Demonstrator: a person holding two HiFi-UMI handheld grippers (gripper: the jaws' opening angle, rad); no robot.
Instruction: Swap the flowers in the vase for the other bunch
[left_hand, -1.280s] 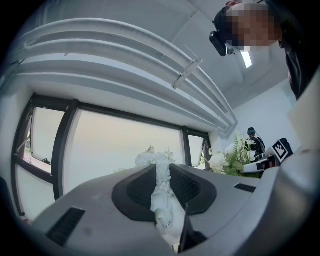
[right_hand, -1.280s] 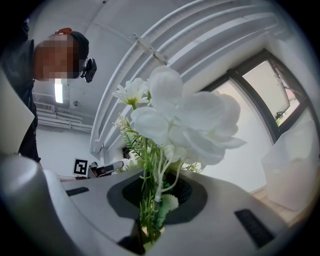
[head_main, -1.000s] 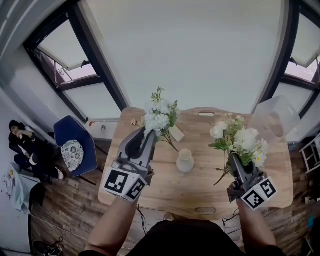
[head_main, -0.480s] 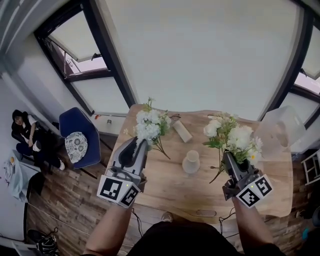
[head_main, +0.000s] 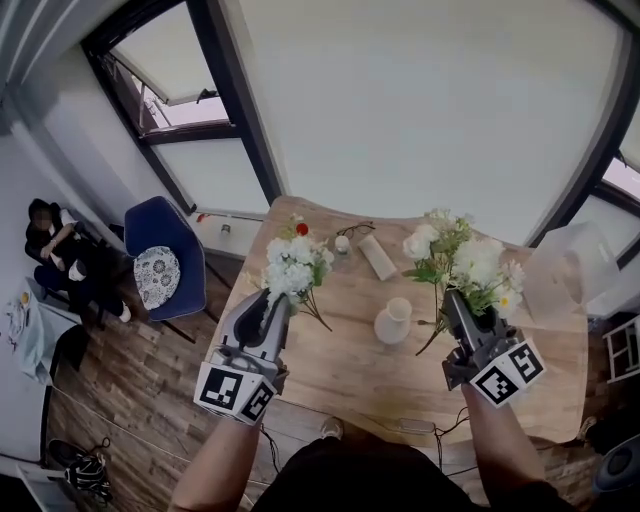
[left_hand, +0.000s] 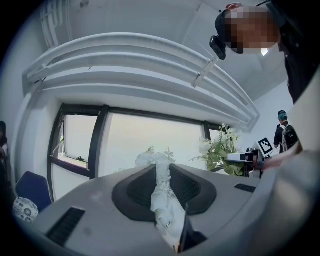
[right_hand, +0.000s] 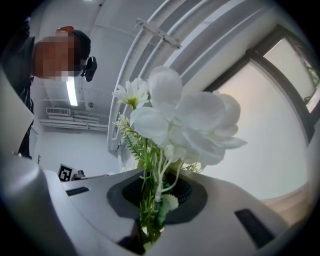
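We held a bunch in each hand above the light wooden table (head_main: 340, 375). Our left gripper (head_main: 277, 300) was clamped on the stems of the bunch of small white blossoms with one red bud (head_main: 293, 265). Our right gripper (head_main: 453, 300) was clamped on the stems of the bunch of large white flowers with green leaves (head_main: 470, 262). The small white bottle-shaped vase (head_main: 393, 322) stood empty between them, nearer our right gripper, whose stems trailed down just beside it. We judged that bunch the readier, once its stems stood upright over the mouth.
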